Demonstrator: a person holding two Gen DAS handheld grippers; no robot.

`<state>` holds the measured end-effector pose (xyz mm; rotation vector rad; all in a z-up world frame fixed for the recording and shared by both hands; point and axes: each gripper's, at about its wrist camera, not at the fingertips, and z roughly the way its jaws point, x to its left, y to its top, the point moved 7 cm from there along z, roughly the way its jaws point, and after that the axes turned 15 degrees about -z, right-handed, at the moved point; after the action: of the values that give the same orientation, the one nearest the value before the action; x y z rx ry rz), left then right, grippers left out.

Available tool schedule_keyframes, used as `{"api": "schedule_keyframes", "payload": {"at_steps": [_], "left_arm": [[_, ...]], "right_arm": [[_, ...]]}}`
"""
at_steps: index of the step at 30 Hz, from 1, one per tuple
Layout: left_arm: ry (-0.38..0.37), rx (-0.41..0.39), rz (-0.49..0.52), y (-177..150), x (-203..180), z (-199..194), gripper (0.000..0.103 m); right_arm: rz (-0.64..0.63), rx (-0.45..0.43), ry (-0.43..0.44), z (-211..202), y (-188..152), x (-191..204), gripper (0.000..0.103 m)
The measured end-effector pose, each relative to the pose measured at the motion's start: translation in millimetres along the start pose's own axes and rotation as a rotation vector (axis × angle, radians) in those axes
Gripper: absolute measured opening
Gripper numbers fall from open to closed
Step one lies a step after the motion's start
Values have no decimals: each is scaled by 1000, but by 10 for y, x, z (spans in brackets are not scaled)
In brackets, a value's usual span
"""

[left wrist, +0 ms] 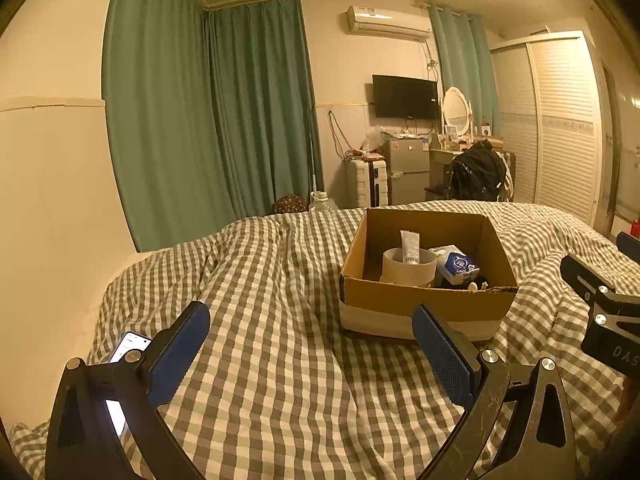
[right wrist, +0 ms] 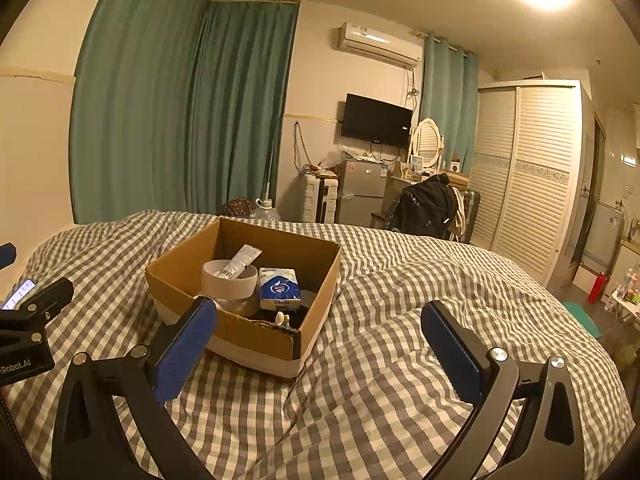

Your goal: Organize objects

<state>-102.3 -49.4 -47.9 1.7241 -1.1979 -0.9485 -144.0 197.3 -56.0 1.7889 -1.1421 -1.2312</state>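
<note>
Right wrist view shows the cardboard box [right wrist: 256, 320] lying open on the bed, just ahead of my left-hand pad and a little to the left of centre. It is brown corrugated card with a pale band around its base, and the near rim looks torn and ragged. Inside stands a white roll of tape [right wrist: 229, 283], with a slim tube [right wrist: 240, 261] leaning across its top. Beside the roll sits a blue and white tissue pack [right wrist: 279, 289] printed "Vinda". Something small and white lies at the dark bottom by the near wall; I cannot tell what it is.

From the left wrist view the same box [left wrist: 424, 304] sits ahead and to the right, the tube [left wrist: 409, 247] upright in the roll [left wrist: 408, 268], the tissue pack [left wrist: 458, 267] to its right.

My right gripper [right wrist: 316, 344] has its blue ribbed pads spread wide apart, holding nothing. My left gripper [left wrist: 310, 354] is likewise spread, empty, over the quilt. Its body reads "Robot.AI" in the right wrist view.

The quilt [right wrist: 400, 320] is soft, rumpled grey and white gingham. A lit phone [left wrist: 130, 346] lies on it near my left finger. Beyond hang green curtains [left wrist: 208, 112], a wall television [left wrist: 405, 96] and a white air conditioner [left wrist: 388, 22].
</note>
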Motion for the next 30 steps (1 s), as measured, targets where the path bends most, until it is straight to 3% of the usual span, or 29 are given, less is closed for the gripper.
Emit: {"api": "schedule_keyframes", "payload": {"at_steps": [30], "left_arm": [[13, 0, 5, -21, -3, -8, 103]], "right_arm": [[-28, 14, 4, 31, -12, 84, 102]]}}
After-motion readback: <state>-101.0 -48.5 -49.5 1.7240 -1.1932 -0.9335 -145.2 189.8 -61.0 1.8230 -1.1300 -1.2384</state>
